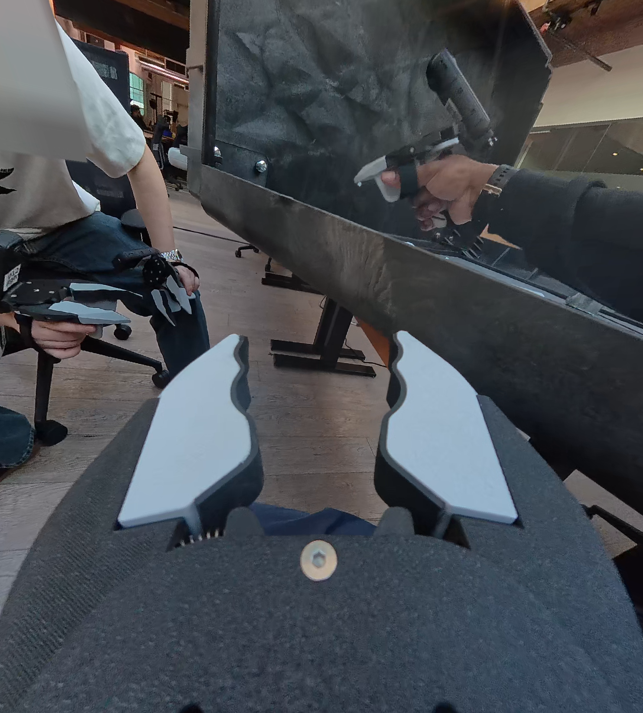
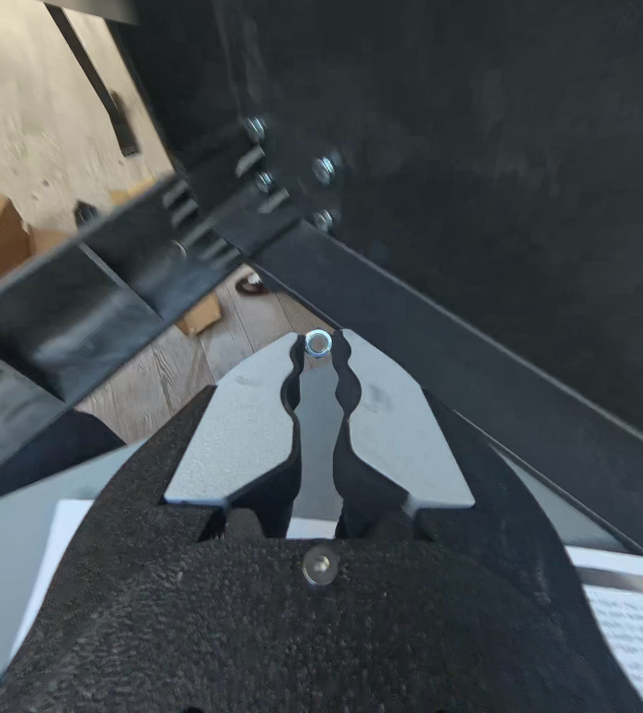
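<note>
From the left wrist view, our left gripper (image 1: 318,347) is spread wide with nothing in it, hanging over the wooden floor (image 1: 292,416) beside a black metal panel (image 1: 505,347).

From the right wrist view, our right gripper (image 2: 319,343) pinches a small silver nut (image 2: 318,343) at its very tips, near the black frame (image 2: 447,347). We'd guess it's light, stiff and slippery, so squeeze its flats.

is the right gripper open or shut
Shut on a small silver nut: the right gripper has both fingertips pressing its sides, above the wooden floor.
</note>
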### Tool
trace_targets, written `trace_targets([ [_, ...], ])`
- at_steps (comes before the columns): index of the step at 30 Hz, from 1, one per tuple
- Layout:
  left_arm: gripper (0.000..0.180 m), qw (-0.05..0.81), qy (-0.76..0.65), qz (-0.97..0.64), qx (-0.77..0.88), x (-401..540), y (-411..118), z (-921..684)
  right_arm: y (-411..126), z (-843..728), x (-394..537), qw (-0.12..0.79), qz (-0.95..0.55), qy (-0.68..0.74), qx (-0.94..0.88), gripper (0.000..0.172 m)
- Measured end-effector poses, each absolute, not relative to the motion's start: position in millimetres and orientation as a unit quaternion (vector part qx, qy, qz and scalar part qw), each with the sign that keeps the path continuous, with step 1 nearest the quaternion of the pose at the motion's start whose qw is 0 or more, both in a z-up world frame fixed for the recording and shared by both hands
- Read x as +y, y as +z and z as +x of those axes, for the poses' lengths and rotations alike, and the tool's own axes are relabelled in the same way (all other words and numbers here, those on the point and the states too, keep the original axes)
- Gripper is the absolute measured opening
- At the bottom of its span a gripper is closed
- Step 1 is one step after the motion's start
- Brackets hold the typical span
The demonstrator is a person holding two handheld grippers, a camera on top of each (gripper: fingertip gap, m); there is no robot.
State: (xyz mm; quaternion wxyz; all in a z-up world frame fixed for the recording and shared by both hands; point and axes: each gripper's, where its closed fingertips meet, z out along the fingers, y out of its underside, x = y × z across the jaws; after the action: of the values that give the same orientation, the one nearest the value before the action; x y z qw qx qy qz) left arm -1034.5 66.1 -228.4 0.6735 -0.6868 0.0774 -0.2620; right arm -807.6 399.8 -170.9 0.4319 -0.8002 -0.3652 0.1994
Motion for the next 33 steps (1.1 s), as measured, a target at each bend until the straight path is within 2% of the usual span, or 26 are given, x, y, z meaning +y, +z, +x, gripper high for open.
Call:
trace_targets([
  [4,0.068,0.661,-0.28,-0.691,0.082,64.5,-242.9,-1032.2,-121.5,-897.7,364.6,0.485,-0.752,0.258,-0.366,0.014],
  [9,0.068,0.649,-0.261,-0.707,0.1,52.3,-258.2,-1039.8,-104.2,-987.9,324.1,0.492,-0.714,0.271,-0.418,0.014],
  [23,0.067,0.672,-0.238,-0.699,0.054,27.0,-265.0,-1084.9,-137.9,-1090.4,328.6,0.398,-0.727,0.282,-0.484,0.014],
  [33,0.067,0.669,-0.25,-0.698,0.047,27.2,-267.5,-1096.3,-128.3,-1100.4,349.7,0.417,-0.722,0.295,-0.467,0.014],
])
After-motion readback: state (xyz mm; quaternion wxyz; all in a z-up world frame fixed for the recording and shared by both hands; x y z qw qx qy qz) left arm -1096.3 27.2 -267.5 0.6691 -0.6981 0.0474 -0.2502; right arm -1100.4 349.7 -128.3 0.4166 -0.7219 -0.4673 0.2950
